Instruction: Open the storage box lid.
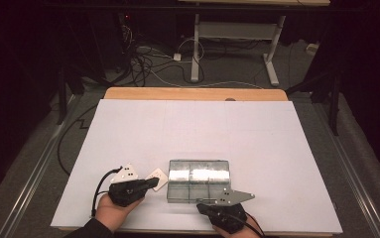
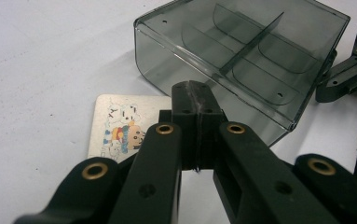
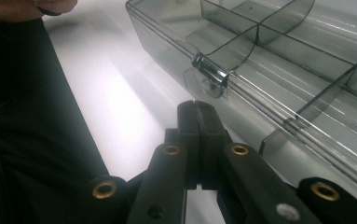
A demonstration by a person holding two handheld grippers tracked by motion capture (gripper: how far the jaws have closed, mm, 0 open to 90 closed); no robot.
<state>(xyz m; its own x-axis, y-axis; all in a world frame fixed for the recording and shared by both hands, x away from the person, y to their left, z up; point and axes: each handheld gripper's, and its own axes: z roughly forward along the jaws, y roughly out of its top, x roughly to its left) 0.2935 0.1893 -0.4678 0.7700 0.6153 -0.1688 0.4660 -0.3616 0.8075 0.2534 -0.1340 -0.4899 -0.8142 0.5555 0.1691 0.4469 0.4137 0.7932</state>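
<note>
White sheeting covers the table (image 1: pixel 128 129), where a smoky clear plastic compartment box (image 1: pixel 199 180) sits closed near the front edge, its latch (image 3: pixel 209 74) facing the person. Just left of it lies a small picture card (image 1: pixel 158 179). The left gripper (image 1: pixel 154 182) hovers over the card, jaws together and empty; the right gripper (image 1: pixel 203 204) waits at the box's front wall, jaws likewise together. Opening appears not yet begun: the next move likely calls for working the latch.
</note>
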